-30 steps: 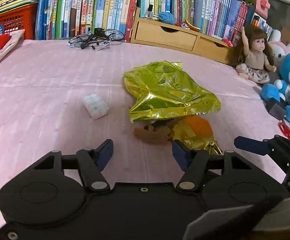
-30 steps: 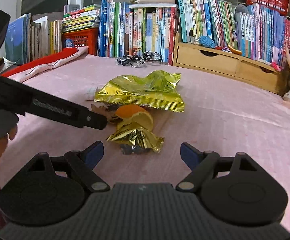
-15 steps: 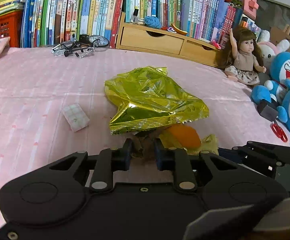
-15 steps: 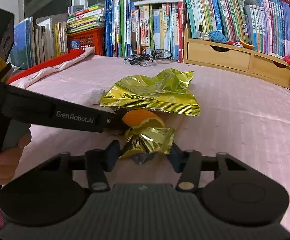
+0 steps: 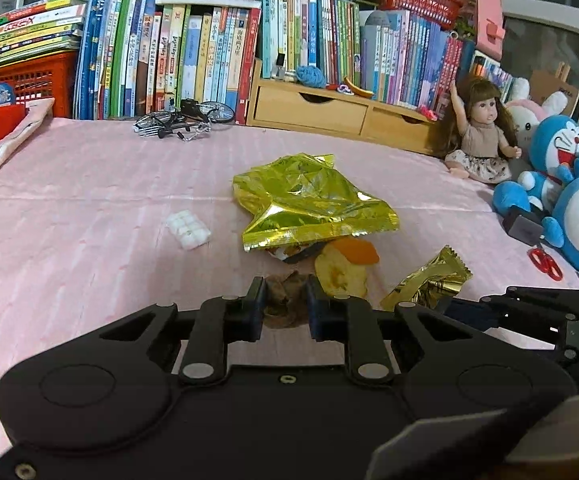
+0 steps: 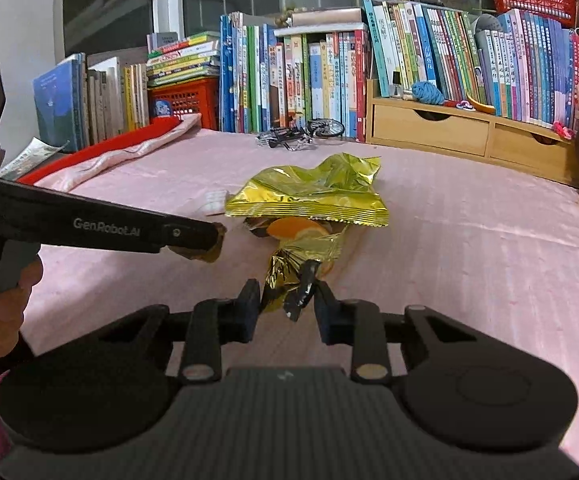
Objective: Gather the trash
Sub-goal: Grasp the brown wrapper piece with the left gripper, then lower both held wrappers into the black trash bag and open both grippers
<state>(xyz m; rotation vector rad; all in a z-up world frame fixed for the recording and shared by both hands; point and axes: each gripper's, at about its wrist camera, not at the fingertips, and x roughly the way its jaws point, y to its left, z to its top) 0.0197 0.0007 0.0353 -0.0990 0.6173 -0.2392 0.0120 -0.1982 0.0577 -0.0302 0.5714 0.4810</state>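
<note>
My left gripper [image 5: 285, 304] is shut on a brown crumpled scrap [image 5: 283, 300], held just above the pink cloth. My right gripper [image 6: 287, 304] is shut on a small gold wrapper [image 6: 295, 264], lifted off the cloth; the same small gold wrapper [image 5: 429, 280] shows at the right in the left wrist view. A large gold foil bag [image 5: 309, 200] lies ahead, and orange peel [image 5: 347, 264] lies at its near edge. In the right wrist view the left gripper [image 6: 205, 242] reaches in from the left with the brown scrap [image 6: 203, 254] at its tip.
A white blister pack [image 5: 188, 229] lies left of the bag. A toy bicycle [image 5: 183, 122], books and a wooden drawer unit [image 5: 337, 114] line the back. A doll [image 5: 481, 136], blue plush toys [image 5: 569, 200] and red scissors [image 5: 545, 264] sit at the right.
Both grippers went from open to shut, the left on the brown scrap and the right on the small gold wrapper. Both then pulled back and up with their pieces.
</note>
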